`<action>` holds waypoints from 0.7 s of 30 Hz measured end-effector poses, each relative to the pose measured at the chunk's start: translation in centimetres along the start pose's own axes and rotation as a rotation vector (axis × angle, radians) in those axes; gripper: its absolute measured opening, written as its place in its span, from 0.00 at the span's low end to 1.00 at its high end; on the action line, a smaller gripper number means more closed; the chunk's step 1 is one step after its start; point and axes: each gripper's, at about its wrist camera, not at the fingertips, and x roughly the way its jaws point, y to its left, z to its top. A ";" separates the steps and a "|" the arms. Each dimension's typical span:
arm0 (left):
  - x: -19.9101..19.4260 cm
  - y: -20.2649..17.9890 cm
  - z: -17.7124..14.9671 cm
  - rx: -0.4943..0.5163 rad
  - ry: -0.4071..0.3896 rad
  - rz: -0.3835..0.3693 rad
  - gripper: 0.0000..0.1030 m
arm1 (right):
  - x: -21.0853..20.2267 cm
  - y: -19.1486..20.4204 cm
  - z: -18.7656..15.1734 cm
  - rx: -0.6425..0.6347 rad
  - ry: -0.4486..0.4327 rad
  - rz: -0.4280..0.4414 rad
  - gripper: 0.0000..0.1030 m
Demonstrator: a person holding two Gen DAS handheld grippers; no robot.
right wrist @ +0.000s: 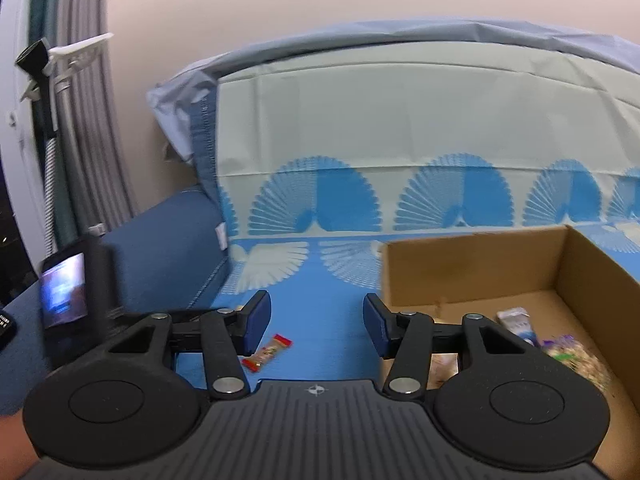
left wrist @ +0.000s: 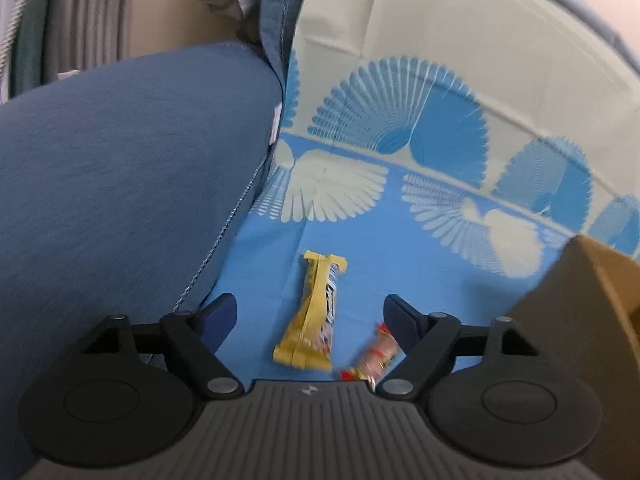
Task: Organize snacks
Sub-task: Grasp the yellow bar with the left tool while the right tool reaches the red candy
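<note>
- Your left tool (left wrist: 308, 316) is spread wide over the yellow foil-wrapped bar (left wrist: 314, 316), straddling it for pickup; nothing clamped.
- Your right tool (right wrist: 316, 324) stands apart, empty; small red-ended snack packet (right wrist: 267, 353) lies beside the brown cardboard box (right wrist: 472, 268), where snacks collect.

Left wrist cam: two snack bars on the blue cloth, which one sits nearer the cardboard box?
The red-ended bar, lying beside the right fingertip. The yellow bar lies further left, midway between the open fingers.
</note>
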 end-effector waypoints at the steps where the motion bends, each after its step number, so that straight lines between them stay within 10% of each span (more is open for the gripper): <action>1: 1.0 -0.2 0.2 0.013 0.017 0.005 0.82 | 0.2 0.3 0.0 -0.008 0.001 0.008 0.52; 5: 4.3 -0.8 0.0 0.059 0.057 0.042 0.81 | 0.8 0.8 0.1 -0.016 0.006 0.014 0.53; 7: 5.2 -0.6 -0.5 0.072 0.085 0.043 0.37 | 1.1 0.8 0.2 -0.007 0.014 0.016 0.53; 9: 5.4 -0.1 -1.1 0.072 0.101 0.041 0.17 | 1.3 0.7 0.1 -0.003 0.020 0.013 0.54; 21: -5.1 5.4 -9.2 -0.118 0.092 0.071 0.14 | 2.3 2.2 -1.0 -0.059 0.057 0.039 0.55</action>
